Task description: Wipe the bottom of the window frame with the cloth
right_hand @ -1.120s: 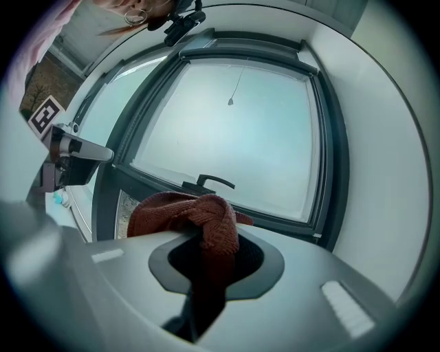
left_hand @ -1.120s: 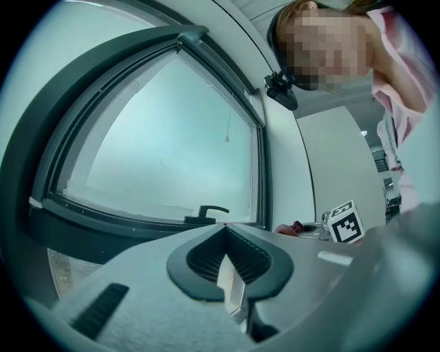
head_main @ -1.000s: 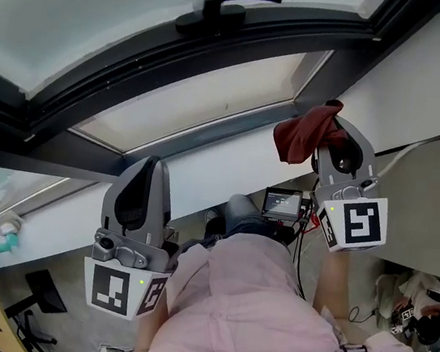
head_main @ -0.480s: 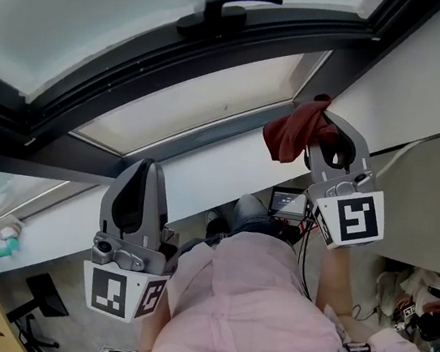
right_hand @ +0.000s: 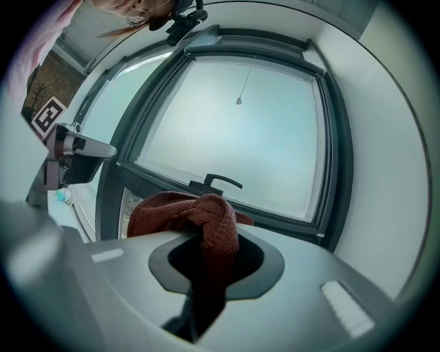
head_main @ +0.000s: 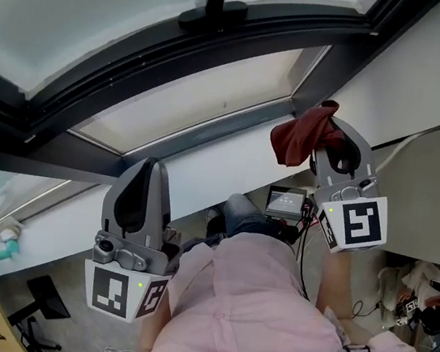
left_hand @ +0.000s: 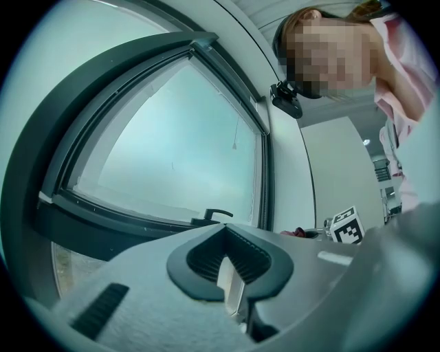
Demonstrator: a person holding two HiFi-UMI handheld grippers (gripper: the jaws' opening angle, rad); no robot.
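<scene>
While the right gripper (head_main: 337, 135) has its jaws clamped on a rust-red cloth (head_main: 298, 138), the left gripper (head_main: 147, 167) has its jaws closed tip to tip with nothing between them. The cloth runs down through the right jaws and bunches in a loose knot above and to the left of their tips. It hangs at the lower right corner of the window frame (head_main: 211, 129), where the bottom rail meets the right upright; whether it touches the rail cannot be told. The left gripper is held lower and well apart from the cloth, in front of the white sill (head_main: 229, 171) below the frame. Beyond both grippers, a dark handle (head_main: 229, 2) sits on the open sash above the bottom rail. Below the grippers the person's pink shirt (head_main: 256, 316) fills the lower part of the head view, and a small lit screen (head_main: 284, 200) shows just under the right gripper.
</scene>
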